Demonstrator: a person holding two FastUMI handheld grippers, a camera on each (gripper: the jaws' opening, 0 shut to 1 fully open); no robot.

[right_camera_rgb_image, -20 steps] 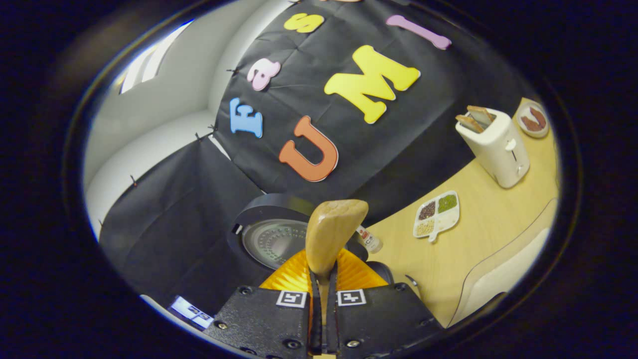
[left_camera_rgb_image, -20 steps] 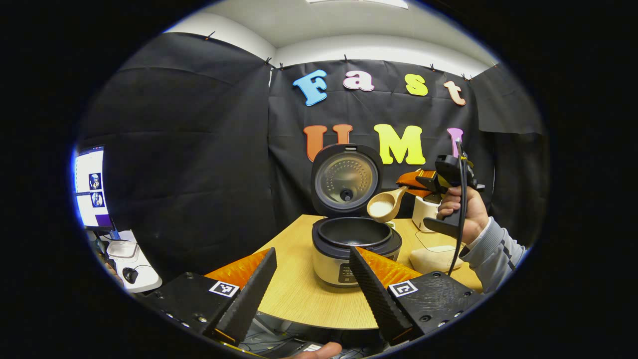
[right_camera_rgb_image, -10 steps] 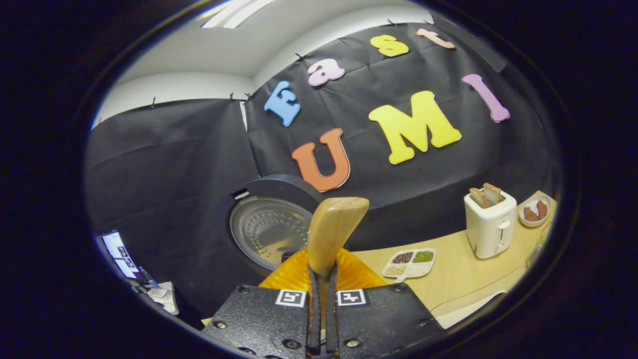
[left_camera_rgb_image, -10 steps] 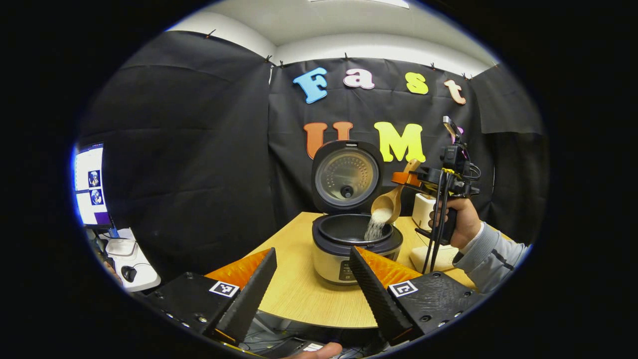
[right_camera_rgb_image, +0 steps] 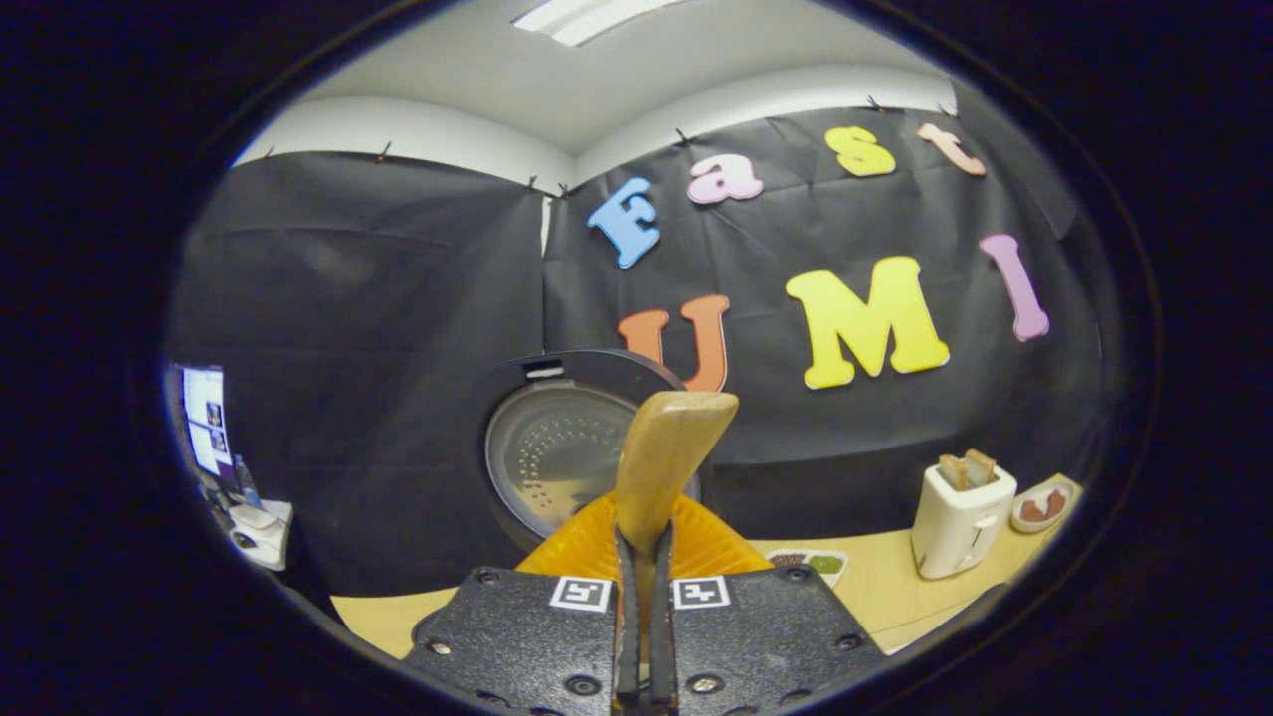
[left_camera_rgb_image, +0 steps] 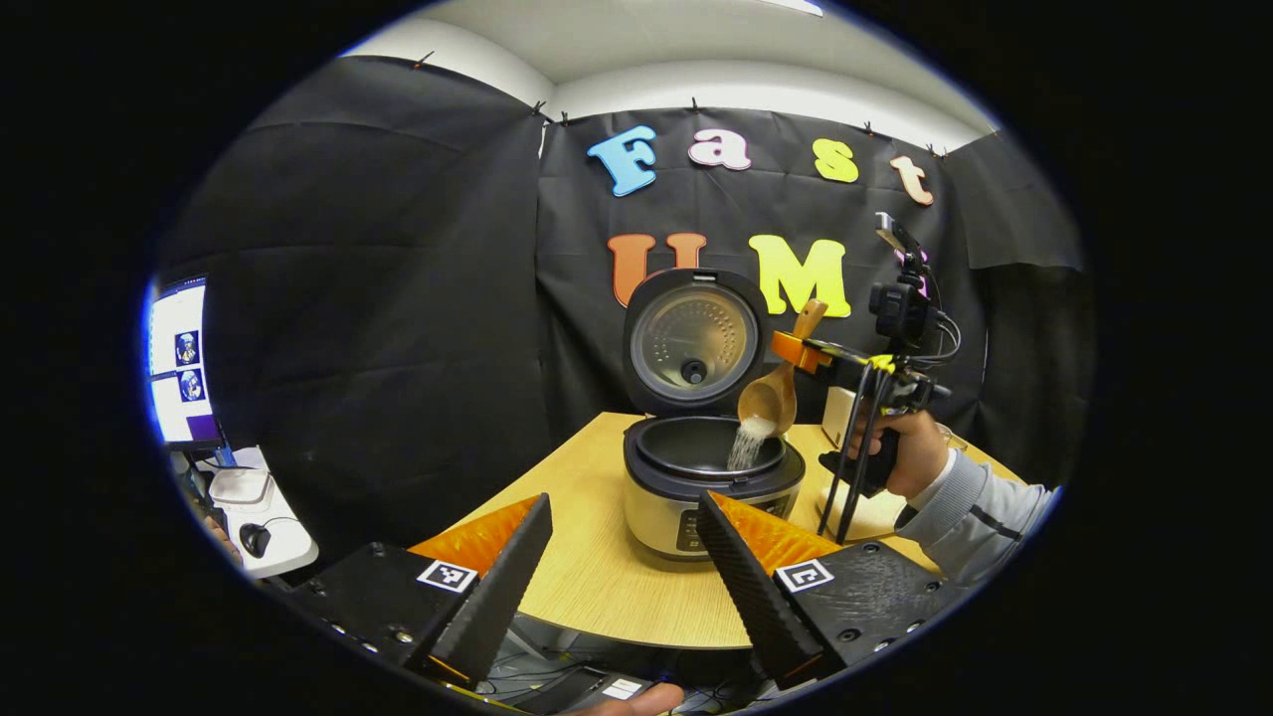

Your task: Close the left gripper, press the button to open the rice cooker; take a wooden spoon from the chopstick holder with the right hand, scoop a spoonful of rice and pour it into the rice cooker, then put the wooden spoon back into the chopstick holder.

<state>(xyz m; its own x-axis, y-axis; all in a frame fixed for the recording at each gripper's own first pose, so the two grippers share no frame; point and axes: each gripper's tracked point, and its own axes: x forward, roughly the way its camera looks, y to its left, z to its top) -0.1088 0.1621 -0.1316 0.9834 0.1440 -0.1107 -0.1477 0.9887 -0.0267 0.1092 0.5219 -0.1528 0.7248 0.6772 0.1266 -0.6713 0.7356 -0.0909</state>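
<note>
1. Left gripper view: the left gripper [left_camera_rgb_image: 622,567] sits at 6 o'clock with its two fingers spread wide apart and nothing between them.
2. Beyond the fingers, near the centre of that view, the rice cooker [left_camera_rgb_image: 711,487] stands on the wooden table [left_camera_rgb_image: 587,567]. Its lid [left_camera_rgb_image: 694,340] is swung up and back, and the dark inner pot [left_camera_rgb_image: 708,447] is open to the top.
3. At about 2 o'clock from the cooker, the right gripper [left_camera_rgb_image: 801,350] is held by a hand [left_camera_rgb_image: 910,452] in a grey sleeve [left_camera_rgb_image: 985,517]. It is clamped on the handle of the wooden spoon [left_camera_rgb_image: 774,396].
4. The spoon is tilted bowl-down just above the right rim of the pot, and a stream of white rice [left_camera_rgb_image: 744,446] falls from it into the pot.
5. A pale container stands just behind the right gripper; too much of it is hidden to say more.
6. At 9 o'clock a lit screen [left_camera_rgb_image: 179,363] stands beside the black cloth wall.
7. Right gripper view: the right gripper [right_camera_rgb_image: 641,636] at 6 o'clock has its fingers pressed together on the spoon handle [right_camera_rgb_image: 666,462], which sticks up between them.
8. Behind the handle is the raised cooker lid [right_camera_rgb_image: 557,447]. At 4 o'clock a white toaster [right_camera_rgb_image: 960,517] with bread in its slots stands on the table [right_camera_rgb_image: 895,597], with a small dish [right_camera_rgb_image: 1039,507] just to its right and a divided tray [right_camera_rgb_image: 811,565] to its left.
</note>
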